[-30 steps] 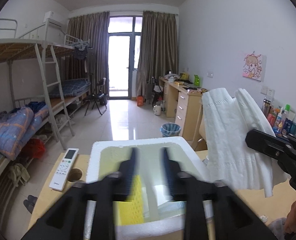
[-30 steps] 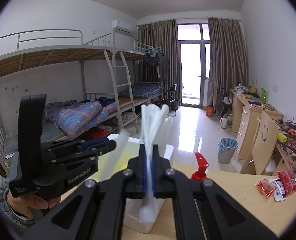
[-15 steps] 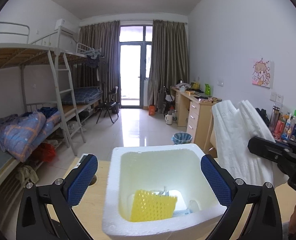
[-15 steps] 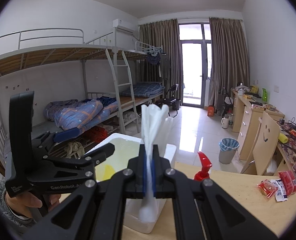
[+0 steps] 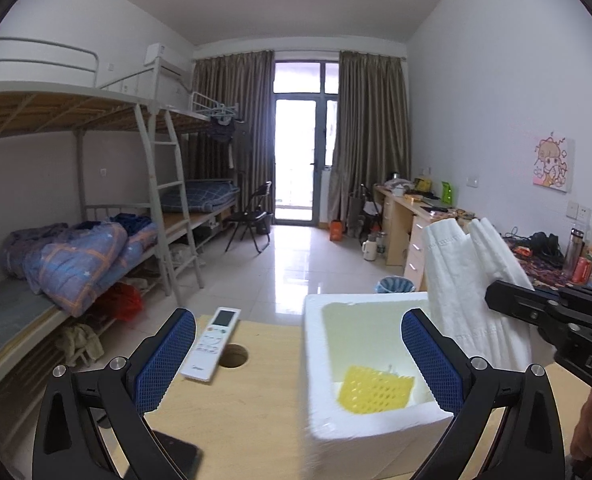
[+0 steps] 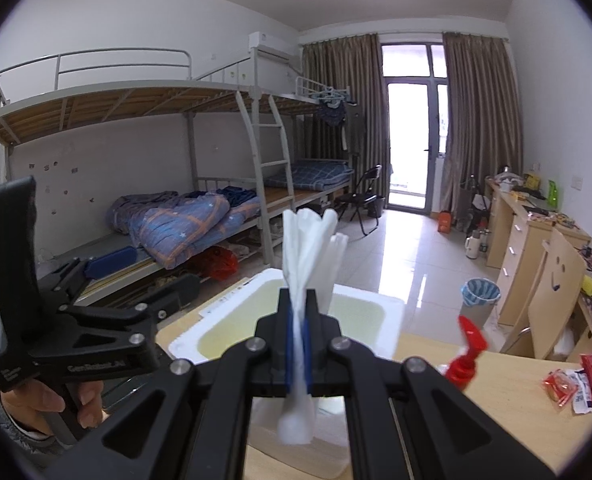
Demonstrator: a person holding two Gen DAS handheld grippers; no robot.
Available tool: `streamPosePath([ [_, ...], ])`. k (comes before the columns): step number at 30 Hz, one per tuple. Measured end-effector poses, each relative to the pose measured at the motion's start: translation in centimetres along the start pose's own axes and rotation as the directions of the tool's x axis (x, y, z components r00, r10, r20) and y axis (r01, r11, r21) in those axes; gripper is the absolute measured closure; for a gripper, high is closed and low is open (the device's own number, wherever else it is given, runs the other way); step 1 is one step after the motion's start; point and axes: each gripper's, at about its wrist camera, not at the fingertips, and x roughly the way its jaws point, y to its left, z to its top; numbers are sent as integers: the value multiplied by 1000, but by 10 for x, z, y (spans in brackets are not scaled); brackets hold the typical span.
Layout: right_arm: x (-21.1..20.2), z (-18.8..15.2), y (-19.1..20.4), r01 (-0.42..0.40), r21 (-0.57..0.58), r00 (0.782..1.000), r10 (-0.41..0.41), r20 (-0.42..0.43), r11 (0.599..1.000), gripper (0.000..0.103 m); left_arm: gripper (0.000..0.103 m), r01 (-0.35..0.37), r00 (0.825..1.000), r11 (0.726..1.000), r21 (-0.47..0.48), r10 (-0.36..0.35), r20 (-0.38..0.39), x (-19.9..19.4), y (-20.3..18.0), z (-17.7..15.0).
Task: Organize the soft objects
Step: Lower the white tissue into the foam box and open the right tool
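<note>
A white foam box (image 5: 360,364) stands on the wooden table, with a yellow sponge (image 5: 376,390) lying inside it. My left gripper (image 5: 296,356) is open and empty, above the box's left rim. My right gripper (image 6: 296,340) is shut on a folded white cloth (image 6: 310,248) and holds it upright above the box (image 6: 376,312). The cloth (image 5: 468,280) also shows in the left wrist view, over the box's right side. The left gripper (image 6: 108,280) shows at the left in the right wrist view.
A white remote (image 5: 212,344) lies beside a round cable hole (image 5: 234,356) in the table, left of the box. A dark phone (image 5: 176,456) lies near the front edge. A red pump bottle (image 6: 466,350) and snack packets (image 6: 576,384) sit right of the box.
My left gripper has opened wide and drawn back to the left, leaving the yellow sponge in the box. My right gripper still holds the white cloth over the box.
</note>
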Motion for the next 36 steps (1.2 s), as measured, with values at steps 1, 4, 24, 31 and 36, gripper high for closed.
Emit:
streamPosePath([
  [1, 2, 0, 1, -2, 0, 1000, 2, -2, 1000, 97, 0, -5, 1000, 1000, -2, 5, 0, -1, 4, -1],
  [4, 12, -1, 4, -8, -1, 1000, 8, -15, 1000, 97, 0, -36, 999, 999, 4, 36, -5, -4, 13, -3],
  [24, 28, 1, 5, 27, 22, 998, -26, -53, 999, 60, 0, -57, 998, 998, -4, 57, 0, -18, 26, -6],
  [31, 26, 2, 4, 24, 61, 999, -22, -30, 998, 10, 0, -67, 998, 998, -20, 67, 0, -19, 29, -4],
  [36, 25, 0, 2, 26, 66, 999, -23, -37, 997, 10, 0, -62, 998, 998, -18, 62, -3, -20, 28, -4],
])
